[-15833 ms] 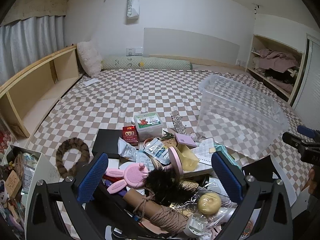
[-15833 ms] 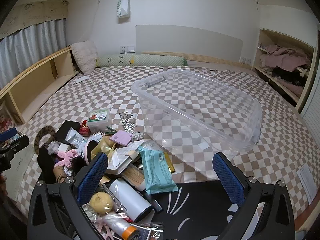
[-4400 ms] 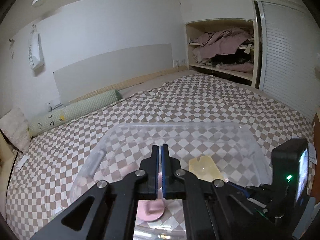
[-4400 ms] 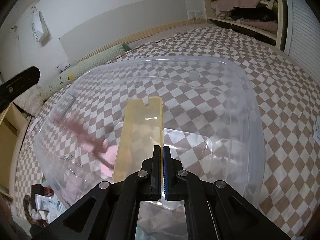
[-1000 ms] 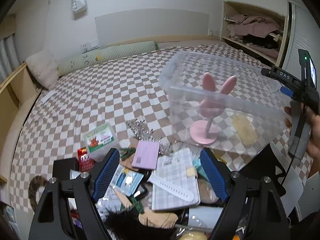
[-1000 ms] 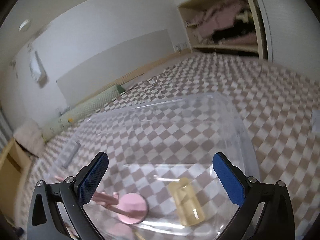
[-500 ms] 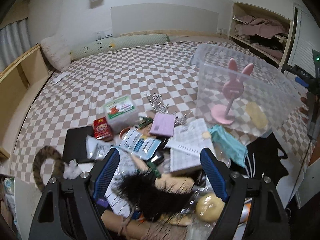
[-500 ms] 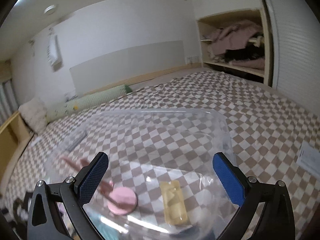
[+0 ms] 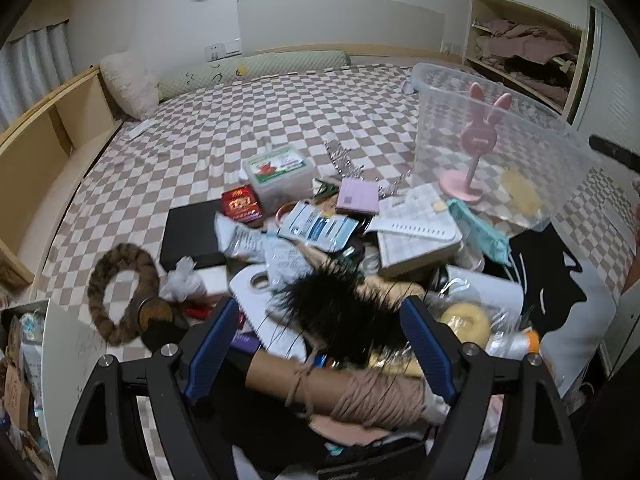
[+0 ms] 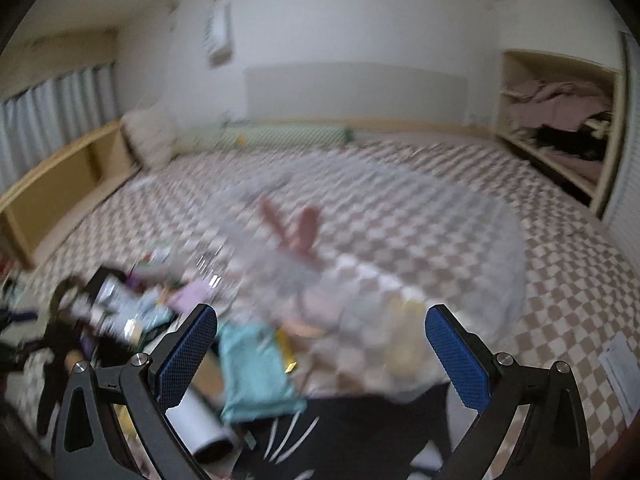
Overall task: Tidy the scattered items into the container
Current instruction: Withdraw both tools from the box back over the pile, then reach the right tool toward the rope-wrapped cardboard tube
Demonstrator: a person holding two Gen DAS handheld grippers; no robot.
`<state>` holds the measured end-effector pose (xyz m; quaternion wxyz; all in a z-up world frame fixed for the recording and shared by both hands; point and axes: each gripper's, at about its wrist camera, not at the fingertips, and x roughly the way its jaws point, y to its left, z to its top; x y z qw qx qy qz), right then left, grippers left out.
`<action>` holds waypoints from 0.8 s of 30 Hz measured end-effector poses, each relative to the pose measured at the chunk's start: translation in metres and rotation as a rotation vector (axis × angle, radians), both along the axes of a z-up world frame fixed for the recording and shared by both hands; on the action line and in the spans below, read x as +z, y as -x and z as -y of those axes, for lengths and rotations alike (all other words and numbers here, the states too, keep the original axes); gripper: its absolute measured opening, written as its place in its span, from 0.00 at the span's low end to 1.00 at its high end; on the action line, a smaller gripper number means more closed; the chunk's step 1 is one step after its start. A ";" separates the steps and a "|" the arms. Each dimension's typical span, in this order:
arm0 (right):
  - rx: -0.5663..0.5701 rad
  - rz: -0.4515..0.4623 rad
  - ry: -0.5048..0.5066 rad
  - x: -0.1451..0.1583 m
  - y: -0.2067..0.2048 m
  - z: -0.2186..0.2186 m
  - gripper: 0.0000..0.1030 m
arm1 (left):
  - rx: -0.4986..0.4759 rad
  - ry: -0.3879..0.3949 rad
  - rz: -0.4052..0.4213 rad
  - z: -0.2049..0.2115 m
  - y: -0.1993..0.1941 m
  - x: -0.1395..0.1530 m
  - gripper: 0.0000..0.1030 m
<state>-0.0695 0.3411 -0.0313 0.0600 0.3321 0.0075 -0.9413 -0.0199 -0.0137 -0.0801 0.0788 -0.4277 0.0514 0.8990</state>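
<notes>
between the spread blue pads of the left gripper (image 9: 320, 344): black feather tuft (image 9: 340, 312), nothing gripped; tan twine roll (image 9: 352, 392) just under it. clear plastic container (image 9: 500, 120) sits far right of the pile, pink bunny-eared stand (image 9: 476, 140) upright inside. right gripper (image 10: 320, 352) wide apart, empty, above the teal packet (image 10: 256, 368); view blurred, container (image 10: 460, 248) ahead.
</notes>
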 end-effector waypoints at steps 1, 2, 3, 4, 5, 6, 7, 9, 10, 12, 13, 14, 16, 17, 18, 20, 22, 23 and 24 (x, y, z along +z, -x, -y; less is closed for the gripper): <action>0.014 0.022 -0.025 -0.005 -0.003 0.010 1.00 | 0.002 -0.003 0.003 0.003 -0.003 -0.002 0.81; 0.022 0.035 -0.047 -0.008 -0.004 0.017 1.00 | 0.008 -0.010 0.012 0.006 -0.004 -0.004 0.81; 0.034 0.050 -0.070 -0.012 -0.005 0.025 1.00 | 0.013 -0.018 0.020 0.010 -0.006 -0.006 0.81; 0.055 0.067 -0.095 -0.016 -0.005 0.035 1.00 | 0.017 -0.026 0.027 0.012 -0.007 -0.007 0.81; 0.064 0.076 -0.114 -0.020 -0.006 0.043 1.00 | 0.020 -0.034 0.034 0.014 -0.009 -0.008 0.81; 0.073 0.083 -0.132 -0.023 -0.006 0.050 1.00 | 0.024 -0.043 0.040 0.017 -0.010 -0.010 0.81; 0.085 0.096 -0.134 -0.027 -0.010 0.054 1.00 | 0.026 -0.049 0.044 0.019 -0.011 -0.011 0.81; 0.111 0.121 -0.135 -0.036 -0.017 0.063 1.00 | 0.033 -0.061 0.054 0.023 -0.013 -0.013 0.81; 0.127 0.138 -0.129 -0.040 -0.018 0.069 1.00 | 0.036 -0.062 0.061 0.024 -0.014 -0.014 0.81; 0.158 0.169 -0.119 -0.047 -0.020 0.080 1.00 | 0.044 -0.064 0.076 0.027 -0.017 -0.018 0.81; 0.172 0.182 -0.116 -0.051 -0.021 0.086 1.00 | 0.048 -0.065 0.083 0.029 -0.018 -0.020 0.81; 0.186 0.195 -0.112 -0.054 -0.021 0.091 1.00 | 0.054 -0.066 0.095 0.031 -0.020 -0.023 0.81; 0.225 0.235 -0.103 -0.063 -0.022 0.104 1.00 | 0.063 -0.069 0.120 0.035 -0.024 -0.029 0.81; 0.244 0.252 -0.102 -0.067 -0.023 0.111 1.00 | 0.066 -0.070 0.132 0.036 -0.026 -0.032 0.80; 0.259 0.264 -0.103 -0.070 -0.023 0.116 1.00 | 0.068 -0.071 0.144 0.037 -0.029 -0.035 0.80; 0.293 0.282 -0.122 -0.075 -0.025 0.130 1.00 | 0.067 -0.079 0.164 0.037 -0.036 -0.040 0.80; 0.326 0.296 -0.141 -0.079 -0.029 0.142 1.00 | 0.061 -0.093 0.185 0.036 -0.044 -0.046 0.80; 0.343 0.303 -0.150 -0.081 -0.030 0.148 1.00 | 0.054 -0.103 0.194 0.033 -0.049 -0.048 0.80; 0.360 0.311 -0.160 -0.082 -0.032 0.154 1.00 | 0.050 -0.109 0.198 0.031 -0.052 -0.049 0.80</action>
